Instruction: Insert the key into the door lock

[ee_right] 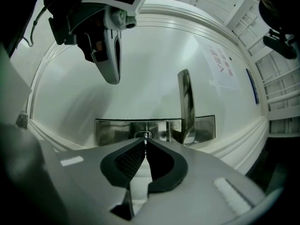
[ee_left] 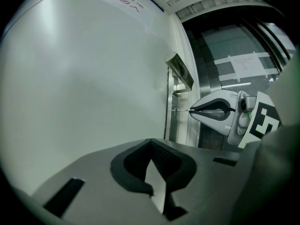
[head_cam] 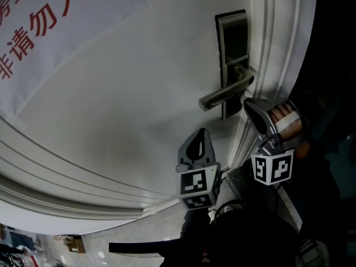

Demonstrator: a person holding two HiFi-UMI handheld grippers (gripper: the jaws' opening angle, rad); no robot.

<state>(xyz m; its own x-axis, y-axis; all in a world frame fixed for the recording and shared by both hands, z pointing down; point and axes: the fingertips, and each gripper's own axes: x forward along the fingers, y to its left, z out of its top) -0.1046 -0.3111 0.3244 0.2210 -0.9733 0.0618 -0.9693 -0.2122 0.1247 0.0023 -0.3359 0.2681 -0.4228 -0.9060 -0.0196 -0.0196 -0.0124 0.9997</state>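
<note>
R gripper (ee_right: 146, 142) clenched on thin metal key (ee_left: 182, 109), tip aimed at keyhole in steel lock plate (ee_right: 112, 131) for straight push. L gripper (ee_left: 151, 140) closed on nothing, parked low, clear of silver lever handle (head_cam: 225, 93).

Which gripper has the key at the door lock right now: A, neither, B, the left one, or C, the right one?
C: the right gripper has its jaws closed on the key, whose tip is at the lock plate; the left gripper is shut and empty, away from the lock.
</note>
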